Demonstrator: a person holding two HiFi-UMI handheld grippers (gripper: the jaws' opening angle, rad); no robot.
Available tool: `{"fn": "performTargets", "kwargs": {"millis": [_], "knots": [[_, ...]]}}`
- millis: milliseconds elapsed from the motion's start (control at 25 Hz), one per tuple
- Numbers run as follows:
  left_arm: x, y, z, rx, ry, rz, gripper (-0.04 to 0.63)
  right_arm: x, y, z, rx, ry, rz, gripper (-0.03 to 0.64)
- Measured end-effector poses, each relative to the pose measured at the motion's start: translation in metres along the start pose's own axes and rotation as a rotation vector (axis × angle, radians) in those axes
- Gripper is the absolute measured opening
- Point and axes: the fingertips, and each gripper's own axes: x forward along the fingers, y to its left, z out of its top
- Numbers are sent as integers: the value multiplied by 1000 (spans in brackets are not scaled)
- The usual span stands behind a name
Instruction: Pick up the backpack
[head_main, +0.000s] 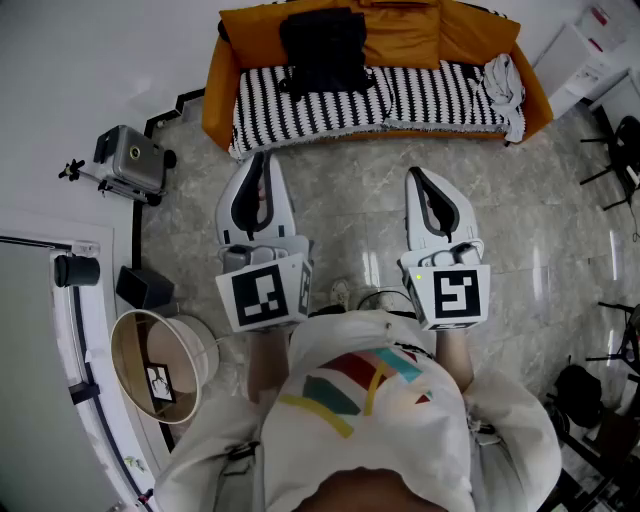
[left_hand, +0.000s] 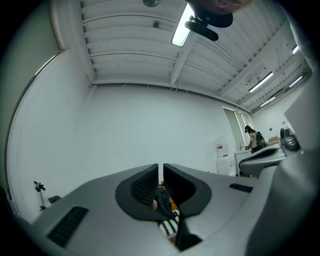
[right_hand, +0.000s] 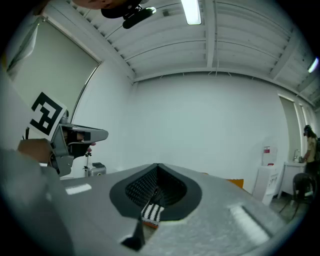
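Observation:
A black backpack (head_main: 325, 45) stands against the back of an orange sofa (head_main: 400, 35), on its black-and-white striped cover (head_main: 420, 95). My left gripper (head_main: 262, 160) and right gripper (head_main: 416, 175) are held level side by side over the grey floor, short of the sofa. Both point toward it, shut and empty. In the left gripper view the jaws (left_hand: 160, 167) meet, and below them a sliver of the backpack (left_hand: 163, 202) and the striped cover (left_hand: 168, 227) shows. In the right gripper view the shut jaws (right_hand: 158, 166) leave only a bit of the striped cover (right_hand: 152, 212) visible.
A white cloth (head_main: 503, 85) lies on the sofa's right end. A grey case (head_main: 133, 160) and a small tripod (head_main: 75, 170) are on the floor at the left, a round basket (head_main: 160, 365) near my left side. Black chairs (head_main: 615, 150) stand at the right.

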Motion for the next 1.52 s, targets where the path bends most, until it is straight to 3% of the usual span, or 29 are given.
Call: {"fn": "performTargets", "kwargs": {"millis": [720,1040,1520], "knots": [[19,60,-12,-30,-5,-18,40,40,36,2,47,-5,-26,3],[32,90,-26,-79,9,14,38,51,35,2,72,-8,-34,3],[73,91,-24,-11,-28,28,38,105,7,6,63,-115,-9,3]]}}
